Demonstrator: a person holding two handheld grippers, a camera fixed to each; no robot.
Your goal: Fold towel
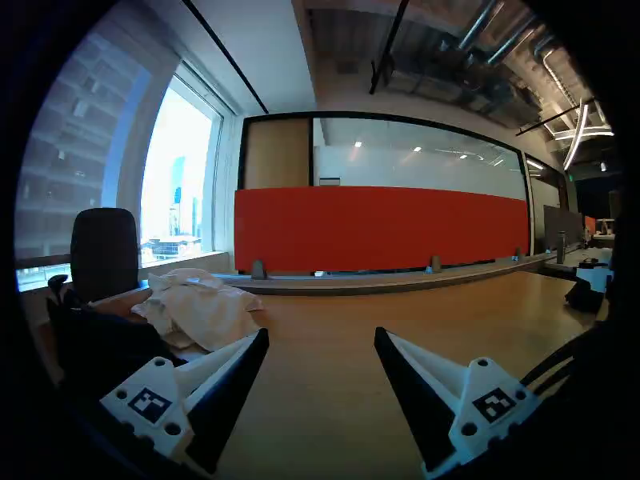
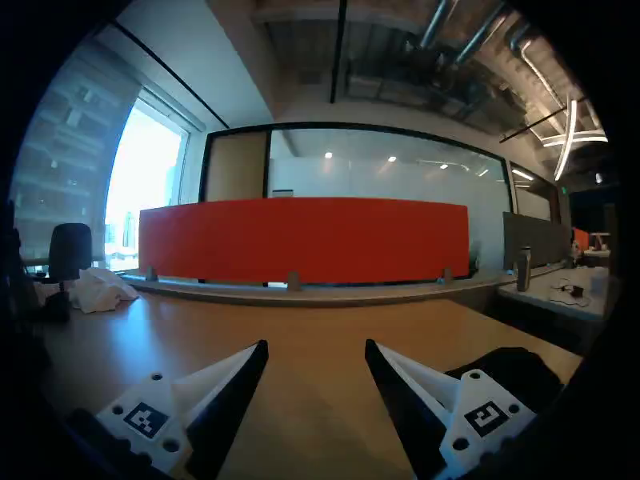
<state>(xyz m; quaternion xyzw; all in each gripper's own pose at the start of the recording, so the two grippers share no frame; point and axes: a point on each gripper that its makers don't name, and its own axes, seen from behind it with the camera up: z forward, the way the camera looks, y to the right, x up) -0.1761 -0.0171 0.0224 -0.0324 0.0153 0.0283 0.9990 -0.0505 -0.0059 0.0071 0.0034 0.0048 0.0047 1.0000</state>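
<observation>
Here, towel [image 1: 196,308]: bunched in a pale heap at the table's far left, ahead-left of the left gripper; long axis and heading not readable.
Left gripper [image 1: 321,331]: fingers spread apart, low over the wood, clear of the towel.
Right gripper [image 2: 316,343]: fingers spread apart, well apart from the towel.
Table [image 1: 336,392]: light wood, backed by a red partition [image 1: 376,228].
Room: office, bright window [image 1: 178,192] at left, dark chair [image 1: 104,252] beside the towel.
Hard to make out: dark shape [image 2: 512,368] at lower right of the right gripper view.
</observation>
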